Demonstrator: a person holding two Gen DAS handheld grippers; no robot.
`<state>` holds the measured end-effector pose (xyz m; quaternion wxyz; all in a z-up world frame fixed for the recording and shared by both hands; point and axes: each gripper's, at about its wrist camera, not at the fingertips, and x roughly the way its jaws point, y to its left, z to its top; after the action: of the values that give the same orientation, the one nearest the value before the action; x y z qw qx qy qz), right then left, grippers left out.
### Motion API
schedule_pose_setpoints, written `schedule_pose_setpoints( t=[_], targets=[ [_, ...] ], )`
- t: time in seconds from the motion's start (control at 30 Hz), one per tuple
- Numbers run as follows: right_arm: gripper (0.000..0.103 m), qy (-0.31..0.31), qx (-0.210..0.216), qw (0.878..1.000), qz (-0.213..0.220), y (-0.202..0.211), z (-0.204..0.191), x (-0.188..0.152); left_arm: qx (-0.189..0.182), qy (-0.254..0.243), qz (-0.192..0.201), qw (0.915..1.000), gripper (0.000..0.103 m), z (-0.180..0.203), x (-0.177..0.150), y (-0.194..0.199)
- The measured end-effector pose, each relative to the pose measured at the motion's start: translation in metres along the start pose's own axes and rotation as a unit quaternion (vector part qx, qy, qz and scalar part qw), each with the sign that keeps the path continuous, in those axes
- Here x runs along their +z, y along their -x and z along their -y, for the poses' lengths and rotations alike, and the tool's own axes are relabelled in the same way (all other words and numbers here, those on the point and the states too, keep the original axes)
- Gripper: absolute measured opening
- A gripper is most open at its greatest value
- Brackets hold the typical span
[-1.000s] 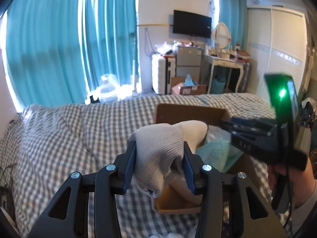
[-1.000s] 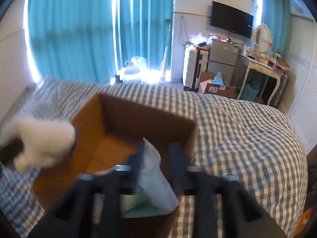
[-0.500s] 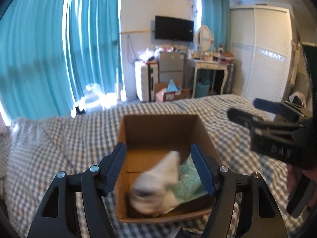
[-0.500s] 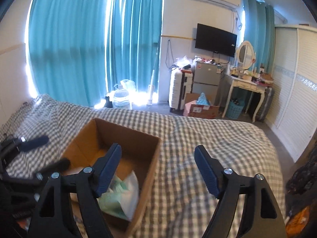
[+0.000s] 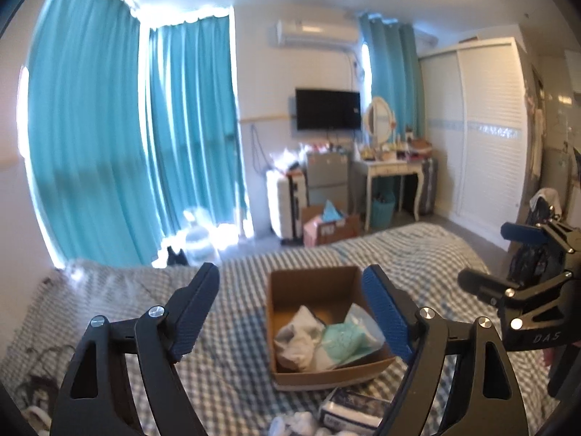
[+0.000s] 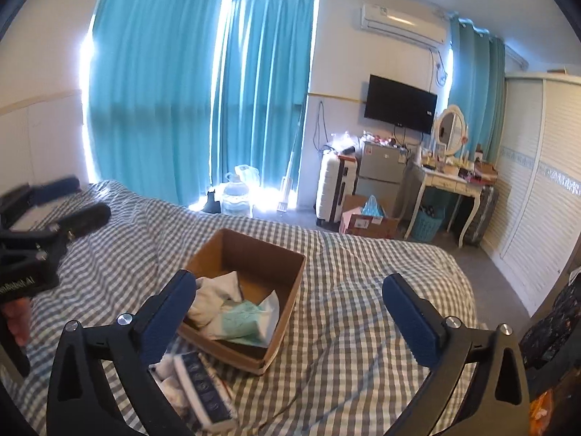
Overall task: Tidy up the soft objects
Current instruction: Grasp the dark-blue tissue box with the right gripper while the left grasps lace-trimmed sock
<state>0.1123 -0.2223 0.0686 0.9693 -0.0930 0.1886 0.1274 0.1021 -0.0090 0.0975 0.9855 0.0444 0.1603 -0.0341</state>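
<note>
**Both grippers empty above the bed, two soft items now in the box**

The left gripper (image 5: 290, 309) and the right gripper (image 6: 288, 310) have just been opening, and each now stands with its jaws wide apart and nothing between them. A second ago the left gripper was clamped on a white mesh cloth and the right one on a pale green packet; both things now lie inside the cardboard box (image 5: 312, 281), the white cloth (image 5: 299, 339) on the left, the green packet (image 5: 345, 339) beside it and touching it. Both grippers have pulled up and back from the box, which sits further off in each view than it did half a second ago.

That looks like one drop finished for each hand. More soft things wait at the near edge of the bed (image 6: 363, 327): a dark-printed flat pack (image 6: 201, 392) lies just in front of the box, and small white bundles (image 5: 294, 423) sit beside it. These seem the likely next picks.

The box is open-topped and nothing blocks the way into it. The waiting items lie close against its near wall and partly under the left jaw of the right gripper, so a reach there would need care not to shove the box. The checked bedcover is rumpled, and soft footing may let the box shift.
</note>
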Motion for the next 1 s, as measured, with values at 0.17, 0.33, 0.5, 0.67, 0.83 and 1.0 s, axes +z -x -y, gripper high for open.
schedule_pose_setpoints(
  t=[0.17,0.33,0.5,0.67,0.83,1.0],
  targets=[
    [0.103,0.027,0.017,0.999,-0.005,0.028,-0.024,-0.011,0.008,0.017,-0.017,0.9997,0.083,-0.010,-0.014,0.019],
    [0.103,0.024,0.058,0.997,-0.051,0.019,-0.043,-0.047,0.021,0.019,-0.047,0.9985,0.083,-0.009,-0.052,0.017],
    [0.103,0.030,0.074,0.990,-0.115,-0.021,-0.057,-0.102,0.022,0.020,-0.093,0.9952,0.083,-0.003,-0.104,-0.002],
    [0.103,0.037,0.055,0.988,-0.143,-0.059,-0.058,-0.149,0.033,0.032,-0.134,0.9899,0.083,-0.001,-0.156,-0.030],
    [0.103,0.013,0.089,0.980,-0.175,-0.084,-0.057,-0.171,0.020,0.032,-0.175,0.9839,0.083,0.003,-0.196,-0.051],
    [0.103,0.003,0.109,0.977,-0.185,-0.097,-0.061,-0.175,0.014,0.024,-0.203,0.9788,0.083,0.008,-0.211,-0.062]
  ],
)
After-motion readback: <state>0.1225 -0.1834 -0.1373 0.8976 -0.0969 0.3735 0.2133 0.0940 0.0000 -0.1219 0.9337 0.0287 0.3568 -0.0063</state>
